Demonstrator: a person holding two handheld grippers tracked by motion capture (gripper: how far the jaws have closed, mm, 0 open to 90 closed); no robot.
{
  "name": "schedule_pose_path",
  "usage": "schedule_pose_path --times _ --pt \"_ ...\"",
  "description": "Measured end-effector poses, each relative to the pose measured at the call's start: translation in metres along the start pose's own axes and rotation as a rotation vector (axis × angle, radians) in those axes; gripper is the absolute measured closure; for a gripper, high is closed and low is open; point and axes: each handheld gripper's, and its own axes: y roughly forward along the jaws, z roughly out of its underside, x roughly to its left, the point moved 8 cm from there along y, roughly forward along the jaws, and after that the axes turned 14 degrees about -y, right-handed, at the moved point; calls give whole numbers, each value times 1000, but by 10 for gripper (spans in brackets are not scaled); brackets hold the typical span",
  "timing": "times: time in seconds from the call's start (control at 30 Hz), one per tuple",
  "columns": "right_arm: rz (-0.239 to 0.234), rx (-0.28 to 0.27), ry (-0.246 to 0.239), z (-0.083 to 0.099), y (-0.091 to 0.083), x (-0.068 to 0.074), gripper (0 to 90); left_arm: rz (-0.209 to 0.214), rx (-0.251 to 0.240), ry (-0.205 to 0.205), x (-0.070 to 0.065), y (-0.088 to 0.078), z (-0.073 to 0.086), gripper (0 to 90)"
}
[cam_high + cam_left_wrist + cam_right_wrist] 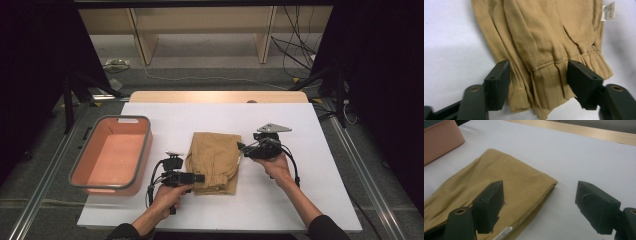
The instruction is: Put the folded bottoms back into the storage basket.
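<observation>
From above, a folded tan garment (pixel 214 161) lies in the middle of the white table (pixel 280 200), with a pink bin (pixel 112 154) well to its left. The left gripper (pixel 199 178) sits at the garment's near left edge and the right gripper (pixel 242 148) at its right edge. In the left gripper view, the jaws stand wide on either side of the garment's gathered hem (pixel 564 80), not pressing it, and a small white label (pixel 608 11) shows at the top right. In the right gripper view, the jaws are wide apart, one over the cloth (pixel 499 177), the other over bare table.
</observation>
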Motion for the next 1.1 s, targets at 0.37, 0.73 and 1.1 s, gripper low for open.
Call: schedule_pose_path --times 0.37,0.73,1.1 --pt "-22 97 28 5 10 1 249 1 -15 21 -5 4 0 639" --pt "-29 169 42 5 27 -5 272 47 -2 52 -10 -3 -4 719" --pt "-24 231 69 4 39 -17 323 53 2 102 -14 -5 -4 728"
